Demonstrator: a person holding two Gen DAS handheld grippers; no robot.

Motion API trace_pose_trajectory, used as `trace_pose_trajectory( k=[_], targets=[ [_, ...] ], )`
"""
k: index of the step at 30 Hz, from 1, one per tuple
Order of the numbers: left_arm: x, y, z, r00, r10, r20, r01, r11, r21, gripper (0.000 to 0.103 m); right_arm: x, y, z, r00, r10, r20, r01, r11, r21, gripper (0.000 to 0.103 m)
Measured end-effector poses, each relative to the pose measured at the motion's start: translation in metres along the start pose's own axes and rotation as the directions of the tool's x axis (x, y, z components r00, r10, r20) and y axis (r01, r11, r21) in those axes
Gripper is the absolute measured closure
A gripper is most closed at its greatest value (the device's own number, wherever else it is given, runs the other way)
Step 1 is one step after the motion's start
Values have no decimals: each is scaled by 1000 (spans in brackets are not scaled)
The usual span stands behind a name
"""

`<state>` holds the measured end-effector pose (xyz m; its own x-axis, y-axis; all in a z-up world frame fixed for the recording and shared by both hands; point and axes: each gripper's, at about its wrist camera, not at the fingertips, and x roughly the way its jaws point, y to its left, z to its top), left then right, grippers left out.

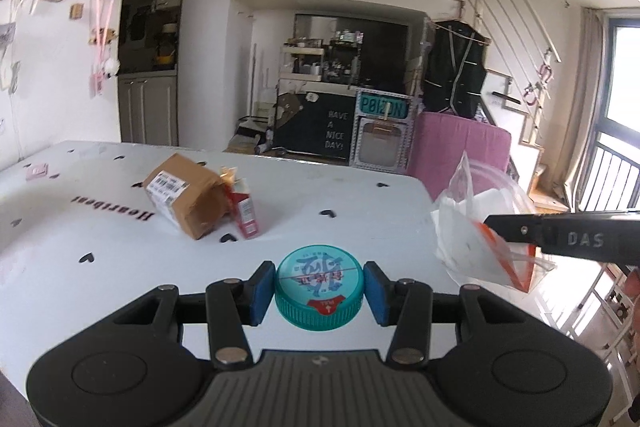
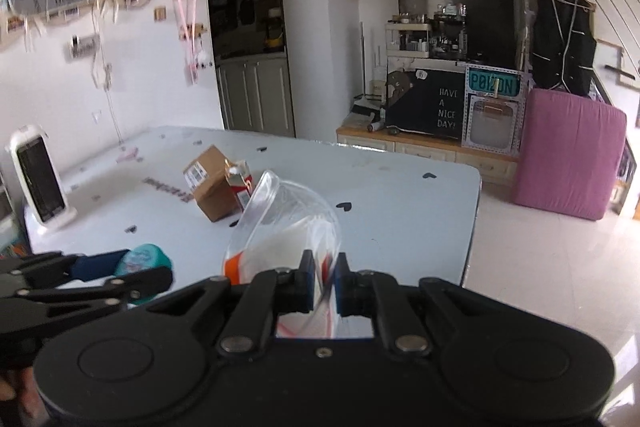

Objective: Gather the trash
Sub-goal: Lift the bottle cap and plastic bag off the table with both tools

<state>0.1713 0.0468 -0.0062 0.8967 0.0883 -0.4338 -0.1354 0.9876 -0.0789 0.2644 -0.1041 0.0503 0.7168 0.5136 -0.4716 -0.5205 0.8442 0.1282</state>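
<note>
My left gripper point(image 1: 319, 287) is shut on a teal bottle cap point(image 1: 319, 287) with a red tab, held above the white table point(image 1: 360, 203). It also shows in the right wrist view point(image 2: 146, 261) at the lower left. My right gripper point(image 2: 324, 281) is shut on the edge of a clear plastic bag point(image 2: 286, 223) with an orange strip and white paper inside, its mouth gaping open. The bag point(image 1: 476, 227) hangs to the right of the cap in the left wrist view. A brown cardboard box point(image 1: 182, 197) and a red carton point(image 1: 244, 211) lie farther back on the table.
A white stand with a dark screen point(image 2: 38, 179) is on the table's left end. The table's right edge point(image 2: 476, 211) drops to a tiled floor. A pink mattress point(image 2: 568, 151) and a black cabinet point(image 2: 428, 107) stand beyond.
</note>
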Motion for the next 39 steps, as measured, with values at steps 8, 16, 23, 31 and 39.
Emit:
trace_pose_trajectory(
  k=[8, 16, 23, 31, 39],
  targets=[
    [-11, -50, -1, 998, -60, -2, 60, 997, 57, 54, -55, -33, -16, 999, -36, 41, 34, 998, 54, 93],
    [-3, -107, -13, 991, -127, -36, 130, 986, 105, 54, -92, -89, -49, 996, -89, 32, 84, 987, 138, 93],
    [15, -163, -26, 977, -197, -82, 207, 966, 152, 54, -116, -132, -78, 987, -159, 36, 149, 971, 188, 93],
    [48, -233, -30, 943, -308, -123, 329, 912, 245, 54, -128, -198, -111, 964, -267, 3, 254, 920, 297, 93],
    [106, -299, -35, 875, -427, -229, 479, 831, 283, 54, -122, -268, -148, 929, -366, -62, 361, 851, 382, 93]
  ],
)
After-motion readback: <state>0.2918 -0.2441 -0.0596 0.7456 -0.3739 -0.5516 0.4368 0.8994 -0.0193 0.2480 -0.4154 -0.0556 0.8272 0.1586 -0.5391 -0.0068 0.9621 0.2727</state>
